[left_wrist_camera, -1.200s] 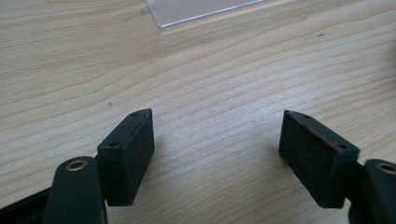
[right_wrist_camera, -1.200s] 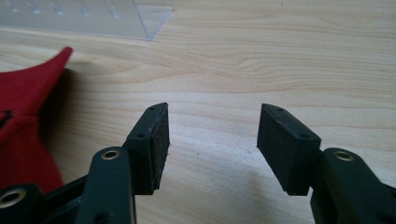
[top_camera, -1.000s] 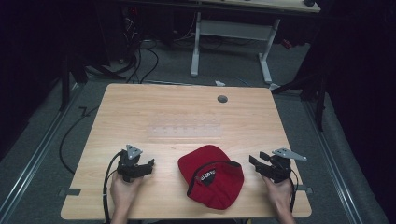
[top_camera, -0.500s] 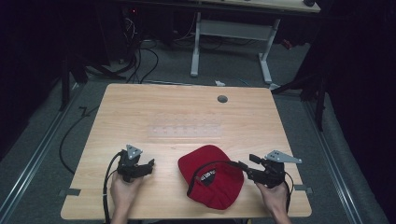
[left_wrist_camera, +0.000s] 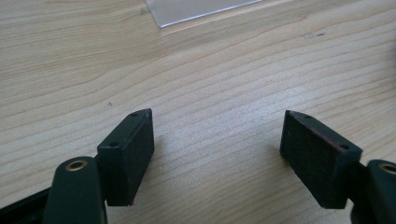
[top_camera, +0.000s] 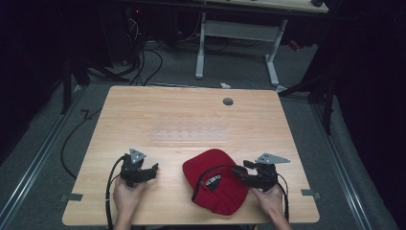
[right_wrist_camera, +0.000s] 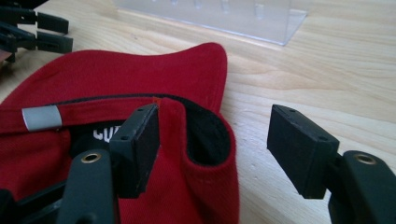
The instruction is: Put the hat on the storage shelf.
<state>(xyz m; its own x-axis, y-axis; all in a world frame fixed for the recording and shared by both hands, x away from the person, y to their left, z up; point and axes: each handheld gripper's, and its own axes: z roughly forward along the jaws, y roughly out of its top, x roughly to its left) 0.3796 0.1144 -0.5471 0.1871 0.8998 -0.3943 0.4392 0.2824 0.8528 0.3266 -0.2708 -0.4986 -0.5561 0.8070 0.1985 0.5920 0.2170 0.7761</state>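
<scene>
A red cap (top_camera: pixel 218 184) lies upside down on the wooden table (top_camera: pixel 191 110) near the front edge, its black inner band and a white label showing. My right gripper (top_camera: pixel 238 173) is open at the cap's right rim. In the right gripper view the red cap (right_wrist_camera: pixel 116 79) has its rim between the jaws of my right gripper (right_wrist_camera: pixel 215 140): one jaw is over the cap's inside, the other over bare wood. My left gripper (top_camera: pixel 152 168) rests open left of the cap, apart from it. In its own view, my left gripper (left_wrist_camera: pixel 217 158) has only wood between the jaws.
A clear plastic rack (top_camera: pixel 189 134) lies flat at the table's middle, beyond the cap; its corner (left_wrist_camera: pixel 201 9) is ahead of the left gripper. A round cable hole (top_camera: pixel 228 101) sits at the back. A second desk's legs (top_camera: pixel 201 43) and floor cables stand behind the table.
My right gripper has moved left to the cap, and its open jaws now straddle the rim. The left gripper has stayed where it was.
</scene>
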